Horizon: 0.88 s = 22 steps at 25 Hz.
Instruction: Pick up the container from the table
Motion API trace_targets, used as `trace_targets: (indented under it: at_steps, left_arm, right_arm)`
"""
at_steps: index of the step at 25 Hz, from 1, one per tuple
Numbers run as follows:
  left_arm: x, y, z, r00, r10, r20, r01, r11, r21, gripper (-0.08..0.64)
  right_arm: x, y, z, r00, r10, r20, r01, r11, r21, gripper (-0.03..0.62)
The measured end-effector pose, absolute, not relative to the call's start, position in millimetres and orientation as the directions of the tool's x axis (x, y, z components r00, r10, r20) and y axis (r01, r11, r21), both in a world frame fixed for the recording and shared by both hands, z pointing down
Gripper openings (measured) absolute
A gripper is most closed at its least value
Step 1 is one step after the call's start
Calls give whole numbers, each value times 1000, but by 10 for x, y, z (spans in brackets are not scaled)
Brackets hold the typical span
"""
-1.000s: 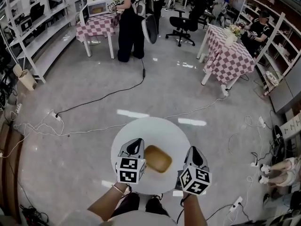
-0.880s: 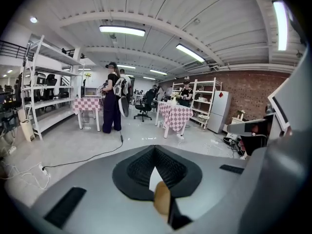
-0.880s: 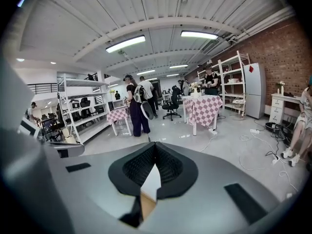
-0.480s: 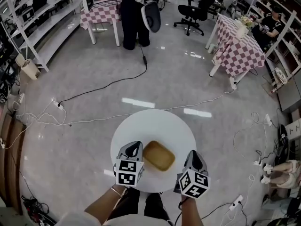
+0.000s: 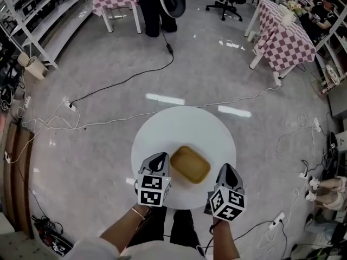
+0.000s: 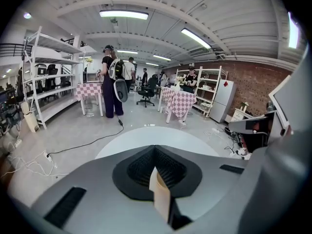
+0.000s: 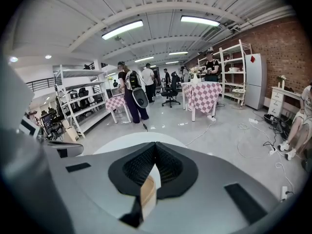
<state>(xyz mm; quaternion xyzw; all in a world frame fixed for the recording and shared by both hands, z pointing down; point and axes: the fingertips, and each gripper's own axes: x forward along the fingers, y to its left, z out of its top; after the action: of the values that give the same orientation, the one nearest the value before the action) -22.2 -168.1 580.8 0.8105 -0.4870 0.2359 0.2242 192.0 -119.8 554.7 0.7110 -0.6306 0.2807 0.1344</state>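
Just one container sits on one table between left claw and right claw, both closed.

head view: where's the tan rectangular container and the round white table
tan rectangular container (image 5: 190, 164): head view, middle of its inside
round white table (image 5: 181, 126): head view, bare far part of top

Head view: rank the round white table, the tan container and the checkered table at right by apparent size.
Largest: round white table.
Then: checkered table, though farther off.
Smallest: tan container.
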Motion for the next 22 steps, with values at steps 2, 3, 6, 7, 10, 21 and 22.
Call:
trace_targets:
  at_steps: [2,3,6,7,10,21,22]
  left_arm:
    - [-220,-1657,5868,414,-677,609,-894,-426,134,12]
    - [-218,-1642,5897,414,-672,614,-894,-428,134,12]
    - [-213,-1582,5995,414,-659,629,-892,-432,134,12]
    - [-212,-1566,6029,413,-655,633,-892,-432,134,12]
    - [-207,-1527,6124,410,-644,646,-892,-432,135,12]
    - [-191,-1478,6351,421,-606,676,-886,-435,161,12]
    - [-189,-1473,6361,424,-601,678,-884,-437,165,12]
  right_arm:
    - [1908,-1173,5614,46,-814,580,-972,-169,-160,25]
    - [1902,-1159,5645,46,-810,585,-973,-169,-158,25]
    - [1875,-1118,5732,43,-798,601,-974,-167,-152,25]
    - [1865,-1110,5762,41,-795,605,-974,-166,-152,25]
    - [1841,-1099,5841,34,-788,614,-975,-161,-153,25]
    - [1835,-1023,6018,33,-771,636,-973,-169,-155,25]
    - [1837,-1015,6022,35,-770,637,-973,-172,-154,25]
